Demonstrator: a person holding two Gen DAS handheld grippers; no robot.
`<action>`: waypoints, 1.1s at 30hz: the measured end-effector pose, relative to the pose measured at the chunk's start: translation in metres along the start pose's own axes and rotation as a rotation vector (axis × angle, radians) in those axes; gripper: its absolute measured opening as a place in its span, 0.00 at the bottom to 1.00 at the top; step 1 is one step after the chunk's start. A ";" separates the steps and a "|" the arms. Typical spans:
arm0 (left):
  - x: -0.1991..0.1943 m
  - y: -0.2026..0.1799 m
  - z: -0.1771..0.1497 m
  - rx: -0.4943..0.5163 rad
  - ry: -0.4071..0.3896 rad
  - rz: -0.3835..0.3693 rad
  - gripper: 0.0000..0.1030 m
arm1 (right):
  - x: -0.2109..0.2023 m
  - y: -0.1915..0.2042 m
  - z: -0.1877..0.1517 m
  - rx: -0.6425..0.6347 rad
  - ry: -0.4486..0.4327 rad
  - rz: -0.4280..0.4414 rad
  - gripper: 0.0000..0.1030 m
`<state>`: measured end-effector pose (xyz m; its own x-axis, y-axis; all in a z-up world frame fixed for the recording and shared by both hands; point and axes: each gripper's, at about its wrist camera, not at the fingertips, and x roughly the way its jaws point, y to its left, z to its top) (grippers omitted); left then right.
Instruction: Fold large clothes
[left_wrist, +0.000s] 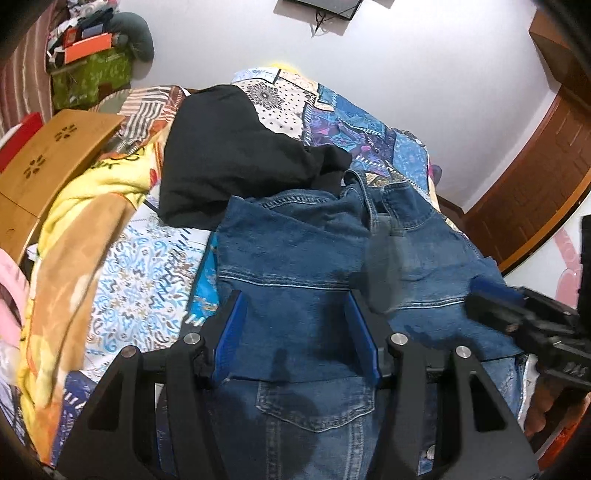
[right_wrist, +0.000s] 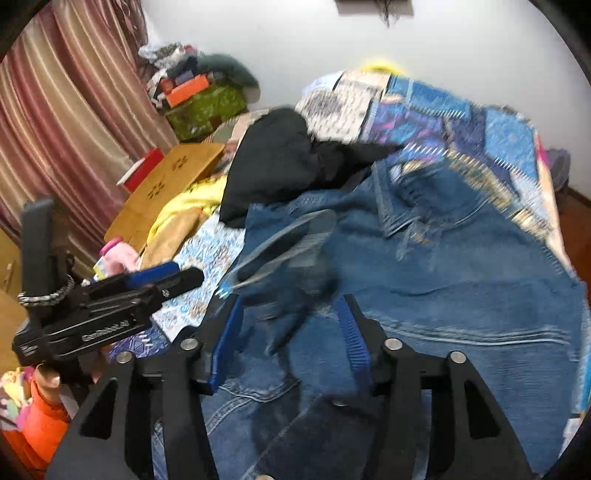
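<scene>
Left wrist view: left gripper (left_wrist: 295, 328) wide open, jaws over the denim jacket (left_wrist: 295, 258) spread on the patchwork bedspread (left_wrist: 147, 280), gripping nothing. Black garment (left_wrist: 236, 155) lies just beyond the jacket.

Right wrist view: right gripper (right_wrist: 291, 332) spread wide above blurred denim, holding nothing.

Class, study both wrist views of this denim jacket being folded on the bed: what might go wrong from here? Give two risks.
1. The blue denim jacket overlaps the black garment, so a fold may drag that cloth along.
2. Both the left gripper and right gripper are open with denim between the fingers, and the right view is blurred; a hasty grasp could pinch several layers and leave the fold crooked.
</scene>
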<state>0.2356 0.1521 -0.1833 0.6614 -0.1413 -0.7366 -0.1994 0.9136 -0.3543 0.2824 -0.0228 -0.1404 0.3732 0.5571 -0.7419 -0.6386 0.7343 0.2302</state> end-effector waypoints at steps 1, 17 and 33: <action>0.001 0.000 0.000 -0.006 0.004 -0.007 0.53 | -0.008 -0.004 0.000 0.003 -0.017 -0.010 0.50; 0.058 0.037 -0.032 -0.284 0.230 -0.131 0.53 | -0.131 -0.111 -0.054 0.147 -0.195 -0.526 0.59; 0.100 0.049 -0.054 -0.563 0.329 -0.278 0.45 | -0.137 -0.154 -0.095 0.296 -0.171 -0.488 0.63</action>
<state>0.2530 0.1623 -0.3057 0.5070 -0.5296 -0.6801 -0.4570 0.5038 -0.7330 0.2653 -0.2495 -0.1340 0.6954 0.1644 -0.6996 -0.1604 0.9844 0.0719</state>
